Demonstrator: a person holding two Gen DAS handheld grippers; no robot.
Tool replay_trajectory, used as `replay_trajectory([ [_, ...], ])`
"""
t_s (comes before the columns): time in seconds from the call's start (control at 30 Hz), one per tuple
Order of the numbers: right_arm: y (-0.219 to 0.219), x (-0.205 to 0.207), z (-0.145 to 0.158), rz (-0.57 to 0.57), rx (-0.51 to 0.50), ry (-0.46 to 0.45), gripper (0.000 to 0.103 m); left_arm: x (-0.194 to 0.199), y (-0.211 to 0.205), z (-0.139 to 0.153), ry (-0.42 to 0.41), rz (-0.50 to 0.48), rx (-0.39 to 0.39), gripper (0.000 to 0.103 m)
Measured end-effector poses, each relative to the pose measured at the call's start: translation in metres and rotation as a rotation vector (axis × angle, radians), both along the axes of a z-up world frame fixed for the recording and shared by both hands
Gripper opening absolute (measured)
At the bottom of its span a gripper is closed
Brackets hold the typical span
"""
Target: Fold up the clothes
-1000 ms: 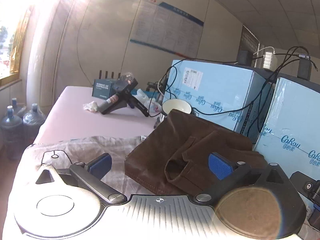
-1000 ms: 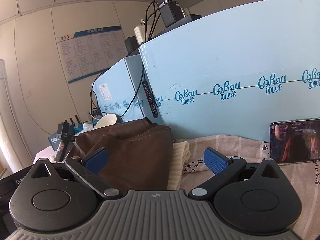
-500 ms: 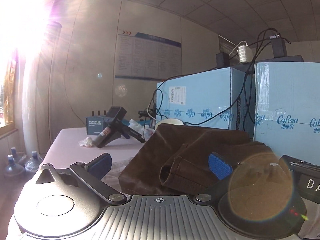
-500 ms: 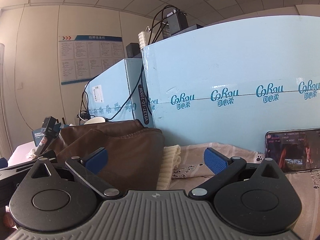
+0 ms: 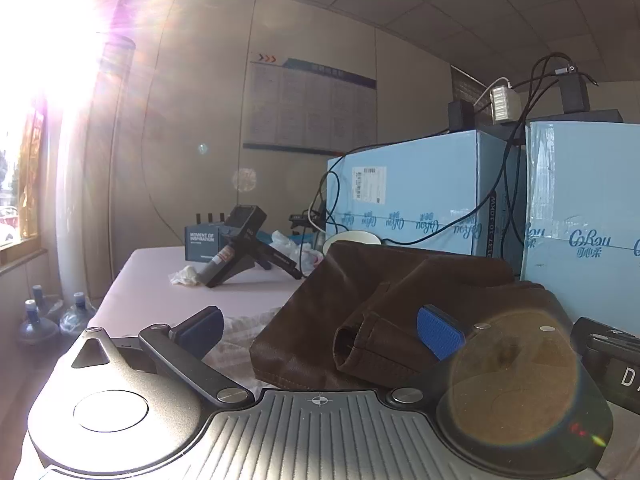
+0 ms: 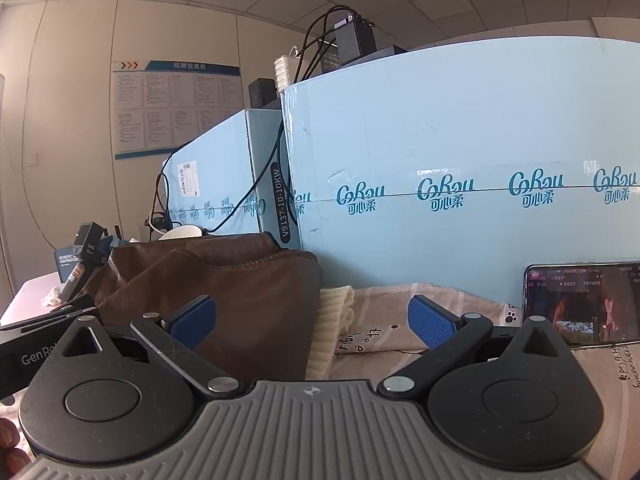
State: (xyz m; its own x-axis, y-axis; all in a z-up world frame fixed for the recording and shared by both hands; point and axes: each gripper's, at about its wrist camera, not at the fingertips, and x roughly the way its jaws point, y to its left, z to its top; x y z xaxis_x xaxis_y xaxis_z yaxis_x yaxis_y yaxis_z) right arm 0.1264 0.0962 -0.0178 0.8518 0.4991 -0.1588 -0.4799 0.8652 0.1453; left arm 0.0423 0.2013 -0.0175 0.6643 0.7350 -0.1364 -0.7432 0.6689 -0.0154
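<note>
Both tongs, left [image 5: 320, 330] and right [image 6: 310, 316], stand released and empty. The brown garment [image 5: 384, 308] on the desk [image 5: 168, 280] looks thick, soft, fairly heavy; its cuff [image 5: 356, 344] seems the best hold.

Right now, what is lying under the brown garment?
Under the brown garment a beige printed cloth and a cream knitted piece show at its edge. How far they reach beneath it is covered.

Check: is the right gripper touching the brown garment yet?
Cannot tell. In the right wrist view the open right gripper overlaps the brown garment at its left finger, but neither contact nor a gap shows.
</note>
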Motion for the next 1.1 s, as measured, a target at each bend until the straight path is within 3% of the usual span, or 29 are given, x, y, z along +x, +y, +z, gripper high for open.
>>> replay_trajectory([
  [1.1, 0.0007, 0.0049, -0.0012, -0.001, -0.011, 0.033, 0.103, 0.0020, 0.0015, 0.0006, 0.007, -0.003, -0.009, 0.103],
])
